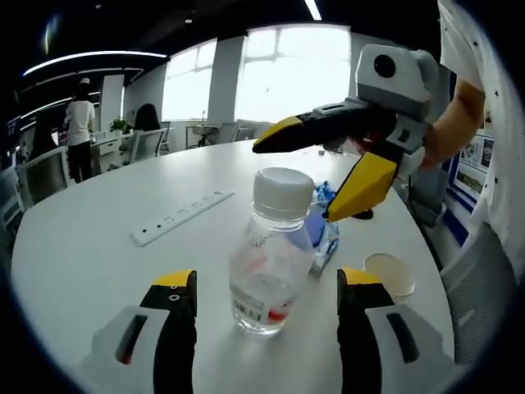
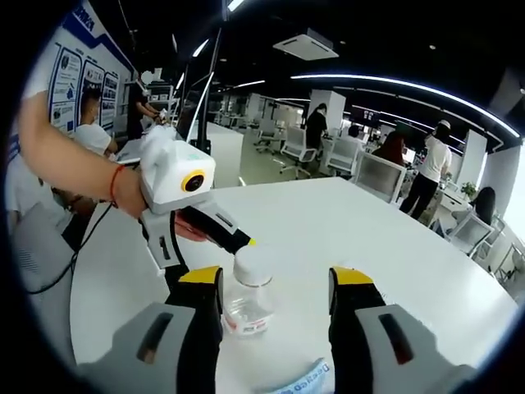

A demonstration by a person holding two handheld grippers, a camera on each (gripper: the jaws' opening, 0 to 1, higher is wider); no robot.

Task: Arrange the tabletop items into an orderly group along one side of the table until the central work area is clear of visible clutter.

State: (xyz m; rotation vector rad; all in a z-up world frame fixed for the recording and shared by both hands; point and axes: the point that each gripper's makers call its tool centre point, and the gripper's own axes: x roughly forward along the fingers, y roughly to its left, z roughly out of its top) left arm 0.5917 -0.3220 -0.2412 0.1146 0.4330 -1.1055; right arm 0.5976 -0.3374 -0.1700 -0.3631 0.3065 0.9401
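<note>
A clear bottle [image 1: 268, 261] with a white cap stands upright on the white tabletop [image 1: 90, 263], just ahead of the left gripper [image 1: 267, 308], whose yellow-tipped black fingers [image 1: 175, 316] are spread wide on either side of it without touching it. Behind the bottle, touching or nearly touching it, lies a blue-and-clear packet [image 1: 322, 226]. To the right of the bottle sits a small white cup [image 1: 390, 275], apart from it. A white power strip [image 1: 182, 215] lies flat farther out on the left. The right gripper [image 1: 336, 176] hangs above the packet, held by a hand [image 1: 447, 123], its fingers parted wide, holding nothing. In the right gripper view the same bottle [image 2: 248, 291] stands between and beyond that gripper's own fingers [image 2: 201, 324], which are wide apart and empty; the packet's blue edge [image 2: 303, 382] shows at the bottom between them. The left gripper [image 2: 217, 238] reaches in from the left toward the bottle, carried by a forearm with a red wristband [image 2: 115, 185]. Office chairs [image 1: 143, 144] and standing people [image 2: 431, 172] fill the background.
</note>
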